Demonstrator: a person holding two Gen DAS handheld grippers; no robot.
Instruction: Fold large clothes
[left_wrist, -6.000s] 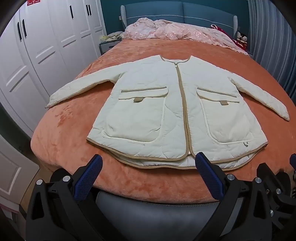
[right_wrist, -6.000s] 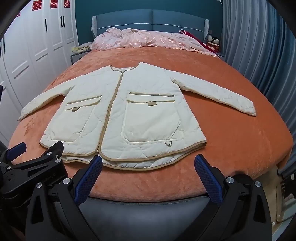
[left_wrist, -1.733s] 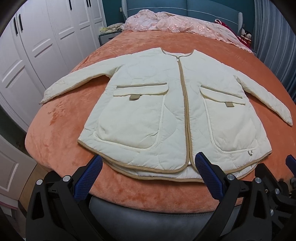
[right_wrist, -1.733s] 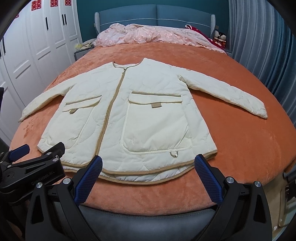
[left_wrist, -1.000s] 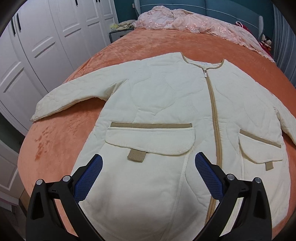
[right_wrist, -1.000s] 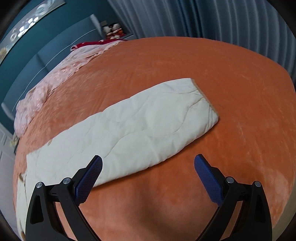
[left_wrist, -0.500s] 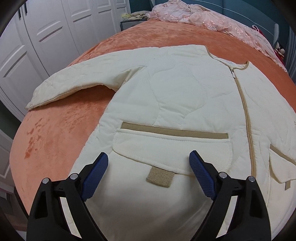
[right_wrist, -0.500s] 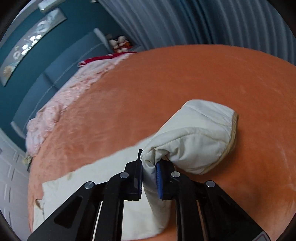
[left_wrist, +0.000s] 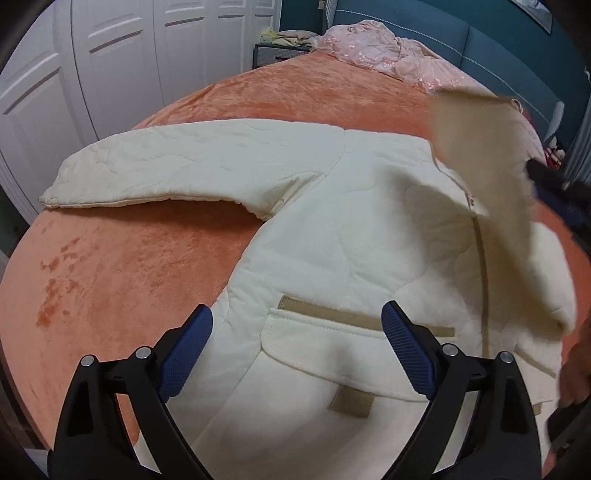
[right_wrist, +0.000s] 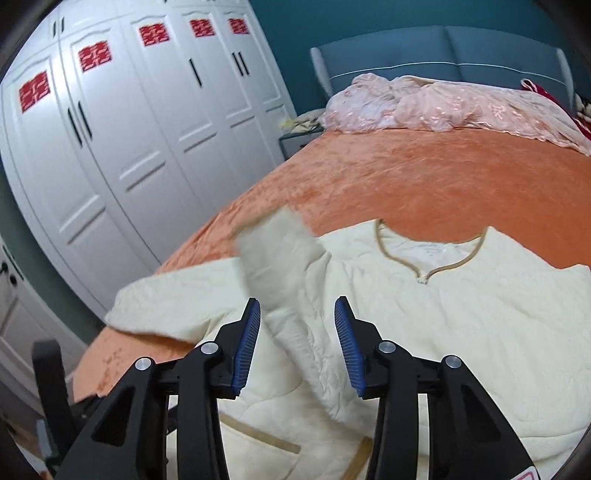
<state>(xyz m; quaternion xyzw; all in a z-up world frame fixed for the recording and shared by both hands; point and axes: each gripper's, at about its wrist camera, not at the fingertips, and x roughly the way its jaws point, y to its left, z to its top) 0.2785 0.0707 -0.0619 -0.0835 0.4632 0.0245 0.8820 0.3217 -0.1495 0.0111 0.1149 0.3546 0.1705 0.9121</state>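
Swung since the previous frame across the cream quilted jacket (left_wrist: 332, 236) on the orange velvet bedspread (left_wrist: 122, 266), blurred right sleeve (right_wrist: 280, 254) between released right gripper (right_wrist: 297, 341) jaws, touching or not unclear, left gripper (left_wrist: 295, 350) spread wide, empty, above the jacket's flap pocket (left_wrist: 343, 362).

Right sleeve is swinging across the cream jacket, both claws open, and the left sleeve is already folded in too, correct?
Not quite. The left sleeve lies stretched out flat on the orange bedspread, not folded in, as the left wrist view shows. The rest holds: the right sleeve crosses the jacket, left claw and right claw open.
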